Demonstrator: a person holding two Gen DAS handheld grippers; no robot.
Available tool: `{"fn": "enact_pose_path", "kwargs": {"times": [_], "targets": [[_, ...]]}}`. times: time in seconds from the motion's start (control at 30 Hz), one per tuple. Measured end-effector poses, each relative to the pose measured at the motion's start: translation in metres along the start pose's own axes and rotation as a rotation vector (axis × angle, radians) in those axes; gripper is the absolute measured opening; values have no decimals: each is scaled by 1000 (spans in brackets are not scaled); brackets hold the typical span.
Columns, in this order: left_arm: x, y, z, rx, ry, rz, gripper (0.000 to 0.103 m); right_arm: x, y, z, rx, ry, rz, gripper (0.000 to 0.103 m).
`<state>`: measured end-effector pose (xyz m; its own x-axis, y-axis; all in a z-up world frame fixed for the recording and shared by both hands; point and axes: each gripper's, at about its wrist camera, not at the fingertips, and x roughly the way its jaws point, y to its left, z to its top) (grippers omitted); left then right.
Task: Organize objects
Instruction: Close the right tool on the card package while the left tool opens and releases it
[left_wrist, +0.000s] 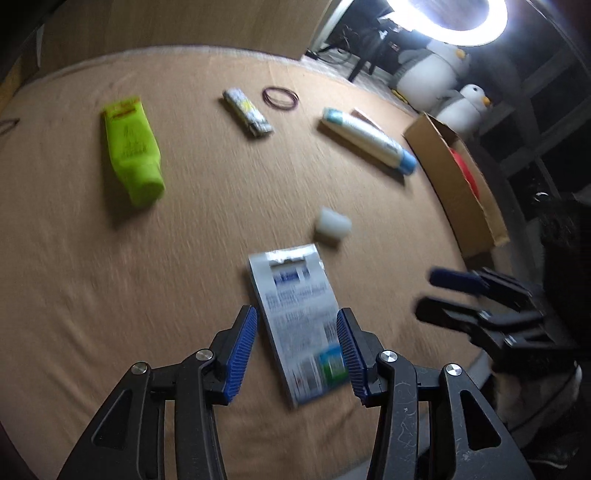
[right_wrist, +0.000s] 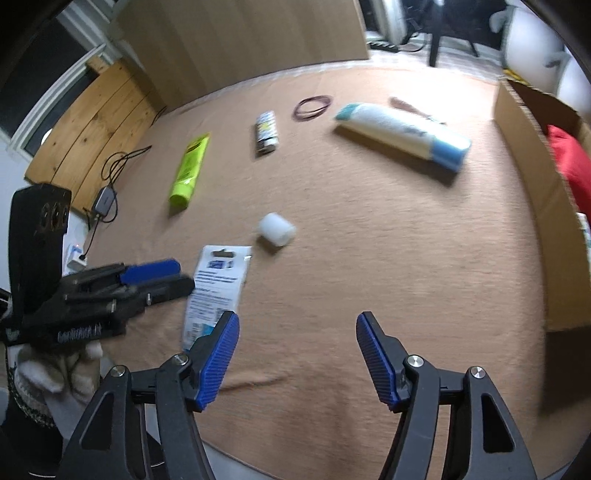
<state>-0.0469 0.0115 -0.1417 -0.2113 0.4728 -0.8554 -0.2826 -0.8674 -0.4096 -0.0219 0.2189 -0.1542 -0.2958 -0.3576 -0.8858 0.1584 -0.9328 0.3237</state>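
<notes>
A white and blue flat packet (left_wrist: 299, 321) lies on the tan table, between the open fingers of my left gripper (left_wrist: 297, 349); whether the pads touch it is unclear. The packet also shows in the right wrist view (right_wrist: 216, 288), beside the left gripper (right_wrist: 162, 277). My right gripper (right_wrist: 297, 360) is open and empty over bare table, seen at the right in the left wrist view (left_wrist: 439, 291). Further out lie a small white cylinder (left_wrist: 332, 223) (right_wrist: 277, 229), a lime green tube (left_wrist: 133, 147) (right_wrist: 188, 168), a white bottle with a blue cap (left_wrist: 369, 138) (right_wrist: 402, 134) and a small patterned pack (left_wrist: 246, 112) (right_wrist: 266, 132).
An open cardboard box (left_wrist: 454, 181) (right_wrist: 535, 192) with something red inside (right_wrist: 570, 170) stands at the table's right edge. Dark rubber bands (left_wrist: 280, 97) (right_wrist: 312, 107) lie at the back. Cables and an adapter (right_wrist: 105, 201) lie off the left edge. Plush penguins (left_wrist: 436, 70) sit beyond the box.
</notes>
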Motion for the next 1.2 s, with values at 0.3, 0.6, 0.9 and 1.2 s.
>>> {"fn": "enact_pose_path", "kwargs": {"times": [0.3,0.6,0.9,1.2], "targets": [[22,-18,-27,44,64,-96,49,24,19,4,23,47,7,63],[7,-9,-39,72,52,-58,49,36,29,13,-52,77,-11,63],[-27,33,-44,2,-16,77,53,58,63,25,-298,154,-41,64],[-36,45,-45,-38,-36,102,55,80,90,19,-479,224,-158,65]]}}
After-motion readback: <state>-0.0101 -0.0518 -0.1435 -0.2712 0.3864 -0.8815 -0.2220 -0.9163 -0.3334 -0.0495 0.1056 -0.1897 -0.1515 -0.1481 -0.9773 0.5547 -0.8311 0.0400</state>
